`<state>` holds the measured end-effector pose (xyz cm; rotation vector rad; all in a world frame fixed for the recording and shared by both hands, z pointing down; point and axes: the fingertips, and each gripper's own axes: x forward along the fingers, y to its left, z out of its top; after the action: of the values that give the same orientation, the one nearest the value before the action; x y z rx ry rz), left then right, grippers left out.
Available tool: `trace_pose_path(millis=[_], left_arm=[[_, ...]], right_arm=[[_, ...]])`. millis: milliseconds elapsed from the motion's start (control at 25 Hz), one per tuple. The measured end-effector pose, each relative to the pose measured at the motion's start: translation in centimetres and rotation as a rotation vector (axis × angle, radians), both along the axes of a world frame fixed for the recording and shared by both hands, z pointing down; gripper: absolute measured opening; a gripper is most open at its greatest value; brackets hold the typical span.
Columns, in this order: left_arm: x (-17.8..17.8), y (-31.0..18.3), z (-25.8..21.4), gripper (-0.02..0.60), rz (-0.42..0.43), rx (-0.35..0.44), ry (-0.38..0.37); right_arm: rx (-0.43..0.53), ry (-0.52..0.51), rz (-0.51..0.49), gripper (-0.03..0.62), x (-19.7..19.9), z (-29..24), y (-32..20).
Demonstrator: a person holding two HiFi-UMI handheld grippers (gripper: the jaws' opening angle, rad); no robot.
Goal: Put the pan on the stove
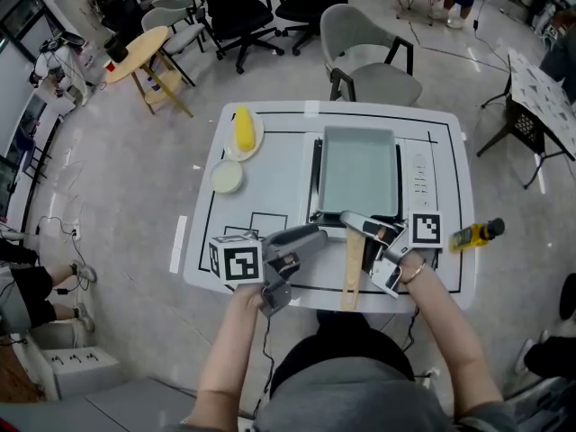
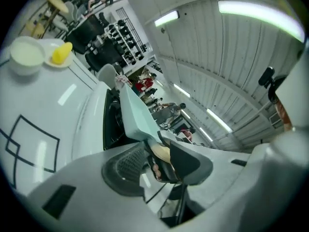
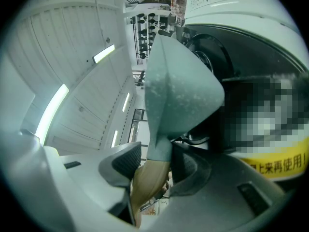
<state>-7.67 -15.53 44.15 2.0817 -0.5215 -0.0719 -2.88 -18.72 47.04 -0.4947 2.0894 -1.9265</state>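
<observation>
One pan [image 1: 358, 171]: sits on the stove [image 1: 420, 176], wooden handle [image 1: 353, 273] pointing to 6 o'clock.
Right gripper [image 1: 361, 227]: jaws pinching the handle near the pan.
Left gripper [image 1: 319, 233]: jaws slightly spread, at the handle's 9 o'clock.

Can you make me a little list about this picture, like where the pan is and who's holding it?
pan: pale green rectangular pan, over the black stove
handle: wooden handle, pointing toward the person
right gripper: clamped on the handle
left gripper: handle between its jaws, grip unclear
nearby: yellow oblong item on small white plate; round white bowl
</observation>
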Motion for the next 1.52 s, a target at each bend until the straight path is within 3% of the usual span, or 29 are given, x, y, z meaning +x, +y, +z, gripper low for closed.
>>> trace_pose_path(millis=[240,440,600,1000,1200,1520], left_arm=[[-2.3,-2.4,-0.4,0.101,-0.193,0.204,-0.265],[-3.9,-4.0,-1.5,0.041,-0.337,0.317,-0.383],[-4.2,-4.6,-1.5,0.008,-0.392,0.367,-0.462],[-4.2,-5.0,-1.4,0.006,-0.411,0.349,-0.441],[-4.6,-5.1,-1.5,0.006,-0.421,0.34,-0.434],[-4.7,-5.4,-1.3,0.006,-0.423,0.331,-0.442]], right_arm=[[0.008,0.003,0.0,0.175,0.0,0.2,-0.1],[0.01,0.005,-0.004,0.175,0.0,0.1,-0.1],[0.013,-0.005,-0.007,0.175,-0.1,0.0,-0.1],[0.007,-0.002,-0.017,0.178,-0.2,0.2,0.0],[0.0,-0.053,-0.019,0.178,-0.3,-0.1,0.0],[0.029,-0.074,-0.041,0.23,-0.2,-0.9,0.5]])
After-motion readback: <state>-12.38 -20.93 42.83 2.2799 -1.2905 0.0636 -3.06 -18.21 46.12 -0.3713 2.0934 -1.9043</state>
